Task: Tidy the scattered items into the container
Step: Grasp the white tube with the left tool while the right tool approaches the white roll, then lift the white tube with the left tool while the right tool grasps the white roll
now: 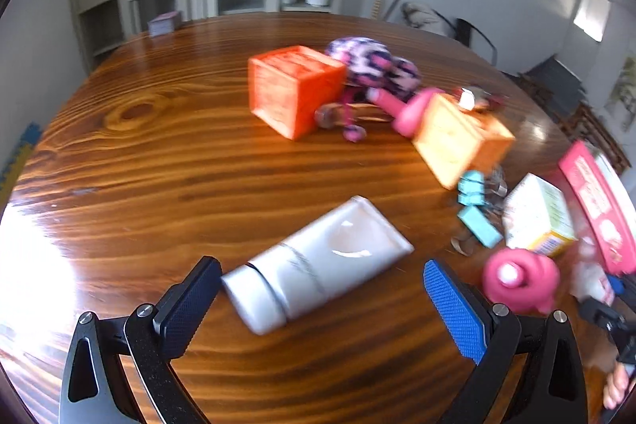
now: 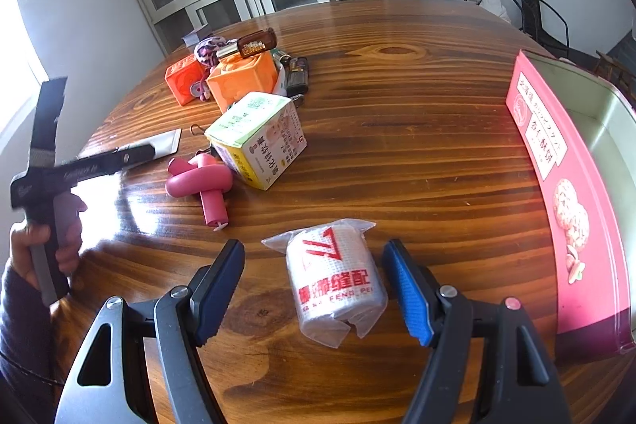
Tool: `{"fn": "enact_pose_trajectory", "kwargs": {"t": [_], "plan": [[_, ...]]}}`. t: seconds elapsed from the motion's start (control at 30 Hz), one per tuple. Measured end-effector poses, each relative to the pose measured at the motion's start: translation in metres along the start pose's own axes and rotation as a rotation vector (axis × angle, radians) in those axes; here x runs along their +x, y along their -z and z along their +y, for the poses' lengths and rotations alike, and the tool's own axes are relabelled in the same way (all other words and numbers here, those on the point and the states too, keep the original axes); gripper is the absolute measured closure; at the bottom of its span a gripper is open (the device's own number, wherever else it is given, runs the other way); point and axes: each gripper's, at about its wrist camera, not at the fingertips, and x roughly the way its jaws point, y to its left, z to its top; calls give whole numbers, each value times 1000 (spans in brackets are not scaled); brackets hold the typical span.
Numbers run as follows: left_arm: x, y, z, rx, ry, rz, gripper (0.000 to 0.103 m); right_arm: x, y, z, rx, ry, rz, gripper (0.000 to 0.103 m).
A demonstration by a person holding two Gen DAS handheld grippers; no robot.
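Right gripper is spread wide around the wrapped roll, pads clear of it. Left gripper is likewise released over the white tube. Each should be centred before clenching, then carried to the pink tin at right.

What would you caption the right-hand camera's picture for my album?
Open right gripper straddling a plastic-wrapped white roll on the wooden table, pink biscuit tin waiting beside.
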Motion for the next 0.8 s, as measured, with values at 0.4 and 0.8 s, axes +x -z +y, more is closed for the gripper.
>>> {"fn": "enact_pose_trajectory", "kwargs": {"t": [0.4,0.8], "plan": [[-18,16,-43,141,-175,-66,0,-1,0,-3,16,-24,1,27],[-5,15,-20,43,-130,-3,66,-4,0,8,-53,5,-23,27]]}}
